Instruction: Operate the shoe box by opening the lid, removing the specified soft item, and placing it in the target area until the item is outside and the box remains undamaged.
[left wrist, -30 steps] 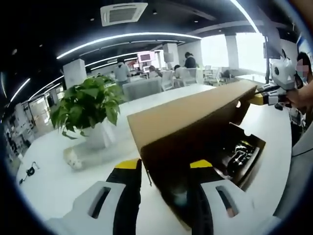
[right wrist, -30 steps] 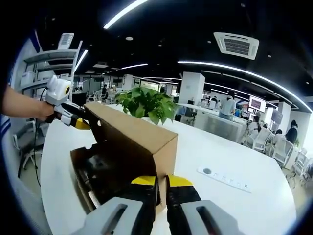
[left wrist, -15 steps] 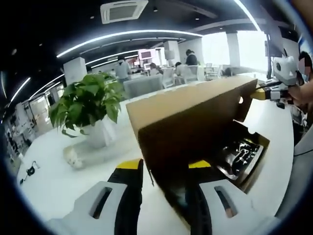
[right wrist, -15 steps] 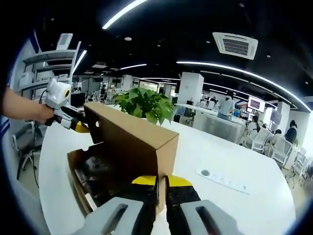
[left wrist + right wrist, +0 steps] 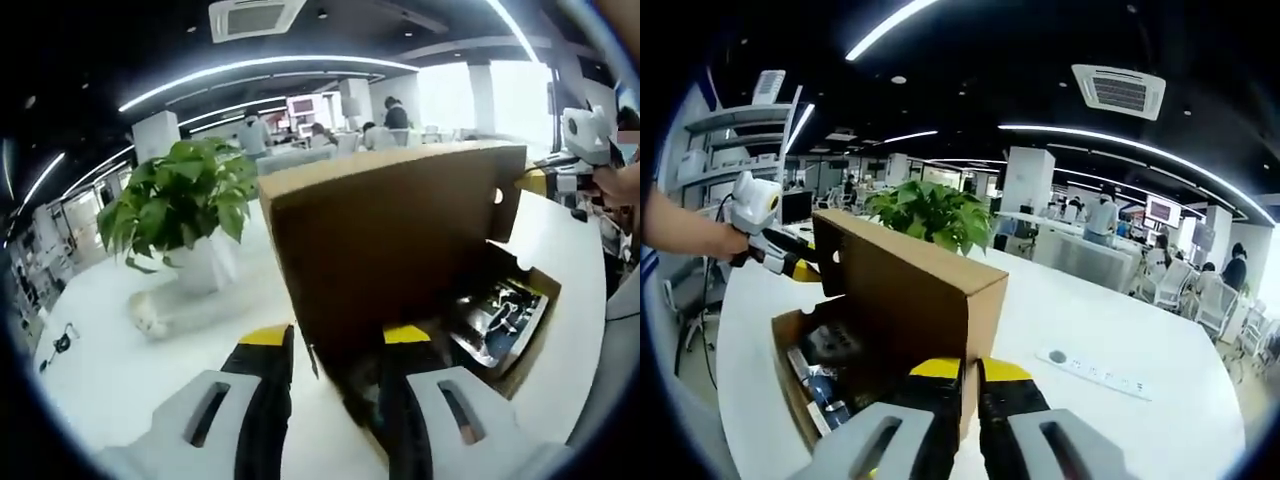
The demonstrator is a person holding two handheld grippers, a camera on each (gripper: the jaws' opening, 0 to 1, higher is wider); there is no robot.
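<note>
Presently: our left tool [image 5: 335,345] and right tool [image 5: 973,378] each pinched the raised cardboard lid [image 5: 905,290] corners. Risk, we judged: uneven lifting could tear its hinge.

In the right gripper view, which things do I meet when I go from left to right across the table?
The left tool held by a hand → the open box with its raised lid, the potted plant behind it → the white power strip.
</note>
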